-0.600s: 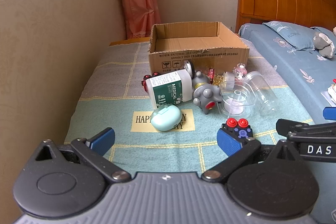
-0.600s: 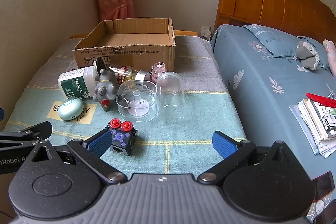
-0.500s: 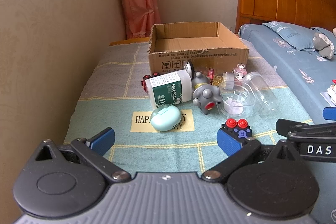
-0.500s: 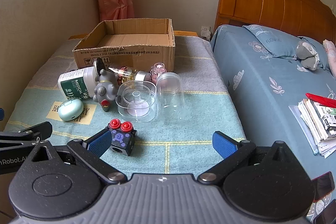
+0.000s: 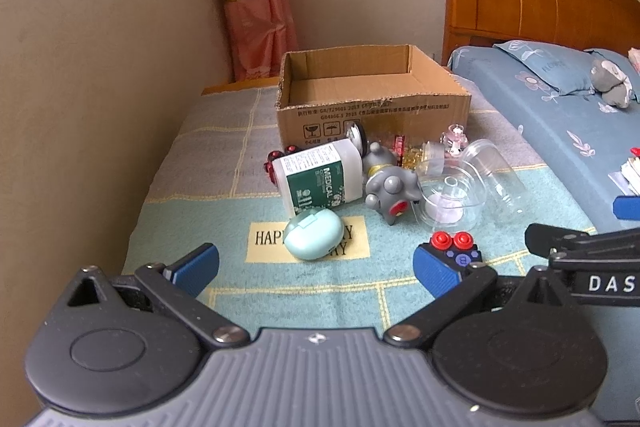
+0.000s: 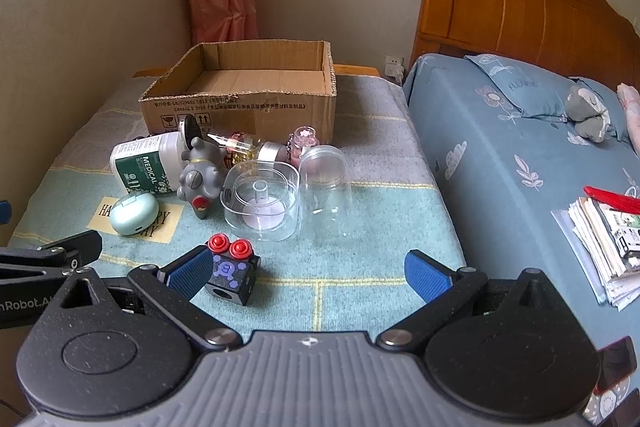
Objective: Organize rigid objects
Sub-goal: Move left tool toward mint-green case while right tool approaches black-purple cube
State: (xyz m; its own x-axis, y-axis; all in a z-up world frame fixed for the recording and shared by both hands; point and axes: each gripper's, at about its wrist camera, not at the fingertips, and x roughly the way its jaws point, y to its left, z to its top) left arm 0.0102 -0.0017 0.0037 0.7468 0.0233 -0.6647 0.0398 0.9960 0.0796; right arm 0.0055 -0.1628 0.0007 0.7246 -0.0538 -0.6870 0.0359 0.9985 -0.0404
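An open cardboard box point(image 5: 372, 95) point(image 6: 244, 99) stands empty at the back of a blanket-covered surface. In front of it lie a white and green medicine bottle point(image 5: 320, 179) point(image 6: 140, 165), a mint oval case point(image 5: 314, 239) point(image 6: 134, 213), a grey toy figure point(image 5: 390, 189) point(image 6: 200, 177), clear plastic containers point(image 5: 452, 201) point(image 6: 262, 203) and a dark cube with red knobs point(image 5: 456, 251) point(image 6: 232, 273). My left gripper point(image 5: 316, 269) is open and empty, just short of the mint case. My right gripper point(image 6: 308, 275) is open and empty, its left finger beside the cube.
A beige wall point(image 5: 100, 107) runs along the left. A bed with blue sheets point(image 6: 520, 167) and a wooden headboard point(image 6: 520, 7) lies to the right. A stack of papers point(image 6: 604, 239) rests on the bed. A pink curtain point(image 5: 256, 7) hangs behind the box.
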